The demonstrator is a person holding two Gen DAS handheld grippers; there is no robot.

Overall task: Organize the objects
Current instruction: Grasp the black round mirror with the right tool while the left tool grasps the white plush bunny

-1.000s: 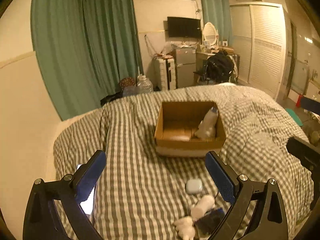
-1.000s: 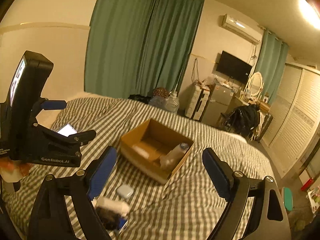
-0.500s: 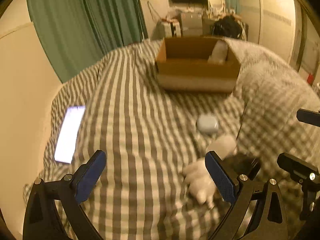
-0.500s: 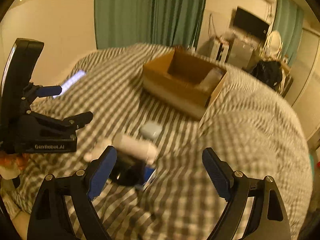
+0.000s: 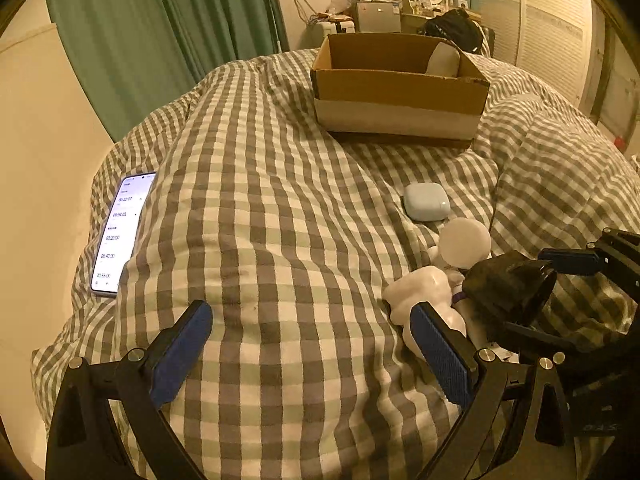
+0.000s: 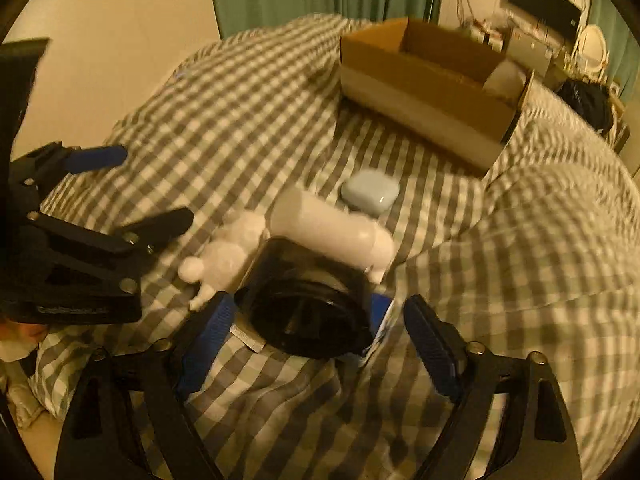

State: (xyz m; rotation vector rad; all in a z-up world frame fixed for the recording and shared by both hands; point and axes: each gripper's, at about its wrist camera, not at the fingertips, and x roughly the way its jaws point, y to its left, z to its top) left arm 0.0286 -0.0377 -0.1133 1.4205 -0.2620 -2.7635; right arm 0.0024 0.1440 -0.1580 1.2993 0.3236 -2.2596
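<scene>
A cardboard box (image 5: 400, 92) (image 6: 424, 104) stands on the checked bed with a white bottle (image 5: 442, 60) leaning inside. Nearer lie a pale blue earbud case (image 5: 426, 202) (image 6: 370, 192), a white cylinder bottle (image 6: 332, 228) (image 5: 464, 242), a white plush toy (image 5: 424, 300) (image 6: 228, 252) and a black cup (image 6: 308, 312) (image 5: 508, 288) on its side. My right gripper (image 6: 312, 340) is open, its fingers either side of the black cup. My left gripper (image 5: 312, 348) is open and empty over bare bedding, left of the plush toy.
A lit phone (image 5: 120, 232) lies at the bed's left edge by the wall. Green curtains (image 5: 160, 40) hang behind. A small blue-and-white object (image 6: 382, 320) lies under the cup. Furniture and a TV stand beyond the bed.
Both grippers have dropped and moved forward toward the pile of objects. The right gripper now straddles the black cup. Both stay open.
</scene>
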